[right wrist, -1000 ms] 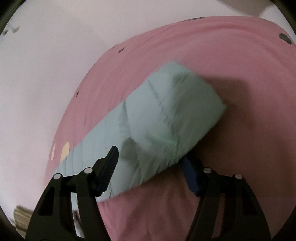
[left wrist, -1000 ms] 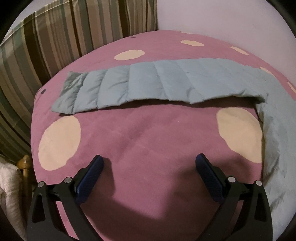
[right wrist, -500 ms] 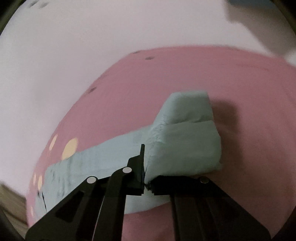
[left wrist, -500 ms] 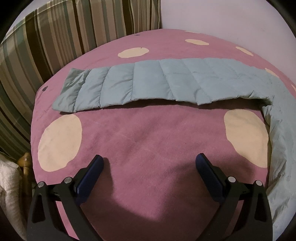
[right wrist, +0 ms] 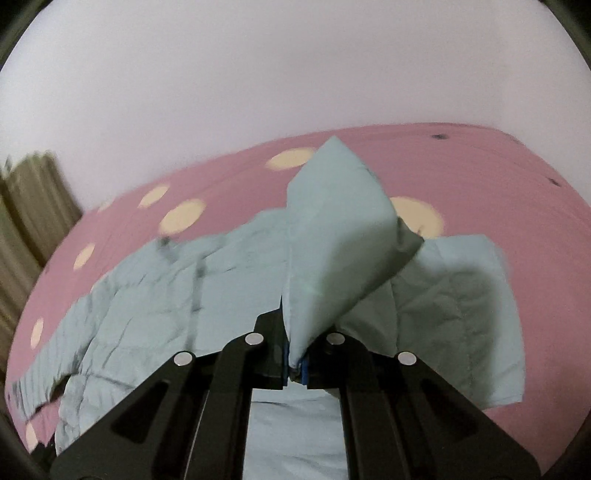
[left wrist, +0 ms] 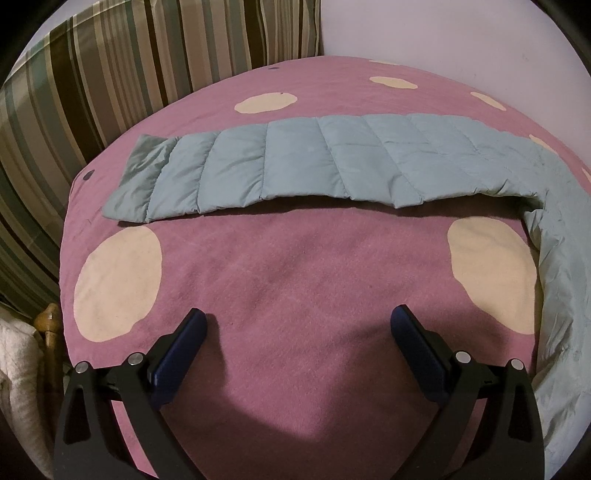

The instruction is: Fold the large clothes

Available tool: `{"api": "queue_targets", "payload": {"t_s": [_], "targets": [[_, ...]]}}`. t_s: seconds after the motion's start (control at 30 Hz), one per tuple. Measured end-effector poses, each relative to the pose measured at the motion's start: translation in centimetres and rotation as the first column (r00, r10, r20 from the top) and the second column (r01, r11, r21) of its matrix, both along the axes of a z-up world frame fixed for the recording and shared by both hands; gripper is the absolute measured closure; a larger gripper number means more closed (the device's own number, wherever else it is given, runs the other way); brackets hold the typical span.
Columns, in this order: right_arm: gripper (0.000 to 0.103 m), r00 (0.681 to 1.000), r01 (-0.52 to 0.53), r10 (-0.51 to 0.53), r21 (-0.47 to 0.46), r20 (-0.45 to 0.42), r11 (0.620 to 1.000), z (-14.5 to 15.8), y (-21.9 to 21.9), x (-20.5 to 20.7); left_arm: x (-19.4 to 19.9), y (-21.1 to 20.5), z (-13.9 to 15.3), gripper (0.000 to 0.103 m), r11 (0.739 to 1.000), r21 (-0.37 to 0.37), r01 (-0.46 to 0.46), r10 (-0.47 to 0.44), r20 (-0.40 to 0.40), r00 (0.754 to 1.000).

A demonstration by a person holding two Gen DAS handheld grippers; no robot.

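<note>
A pale blue quilted jacket lies on a pink bed cover with cream dots. In the left wrist view one sleeve (left wrist: 306, 166) stretches flat across the bed, its cuff at the left. My left gripper (left wrist: 297, 328) hovers open above bare pink cover (left wrist: 295, 266), short of that sleeve, holding nothing. In the right wrist view my right gripper (right wrist: 295, 363) is shut on the other sleeve's end (right wrist: 332, 236), which stands up from the jaws, lifted over the jacket body (right wrist: 155, 291).
A striped curtain (left wrist: 110, 66) hangs behind the bed at the left, a plain pale wall (left wrist: 443, 29) at the right. A wooden bedpost (left wrist: 46, 321) and white quilted fabric (left wrist: 14, 362) sit at the lower left edge.
My right gripper closed on the sleeve end, then swung it up and across over the jacket body. The left gripper stayed put and open.
</note>
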State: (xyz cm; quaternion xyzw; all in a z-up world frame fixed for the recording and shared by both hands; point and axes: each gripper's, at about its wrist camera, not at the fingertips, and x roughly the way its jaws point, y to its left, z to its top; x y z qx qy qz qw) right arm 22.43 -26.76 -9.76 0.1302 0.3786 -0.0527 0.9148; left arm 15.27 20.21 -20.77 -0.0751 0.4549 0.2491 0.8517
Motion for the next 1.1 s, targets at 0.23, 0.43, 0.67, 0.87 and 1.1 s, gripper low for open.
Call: {"api": "queue_targets", "payload": {"t_s": [0.23, 0.43, 0.67, 0.87, 1.1], "targets": [[0.099, 0.984, -0.162, 0.157, -0.047, -0.083, 0.986, -2.4, 8.7, 4.1, 0.0, 0.0, 0.0, 0.004, 1.000, 0.000, 0.000, 0.000, -0.001, 1.000], [0.099, 0.957, -0.265, 0.251, -0.083, -0.147, 0.961, -4.6, 13.1, 4.3, 0.0, 0.0, -0.1, 0.004, 1.000, 0.002, 0.000, 0.000, -0.001, 1.000], [0.083, 0.914, -0.365, 0.342, -0.073, -0.220, 0.928, -6.5, 17.0, 5.5, 0.1, 0.0, -0.1, 0.004, 1.000, 0.002, 0.000, 0.000, -0.002, 1.000], [0.052, 0.867, -0.466, 0.464, 0.035, -0.182, 0.884, -4.9, 17.5, 3.9, 0.1, 0.1, -0.1, 0.004, 1.000, 0.002, 0.000, 0.000, -0.002, 1.000], [0.052, 0.934, -0.332, 0.345, 0.139, -0.088, 0.933, -0.6, 8.7, 1.5, 0.1, 0.0, -0.1, 0.004, 1.000, 0.004, 0.000, 0.000, -0.003, 1.000]]}}
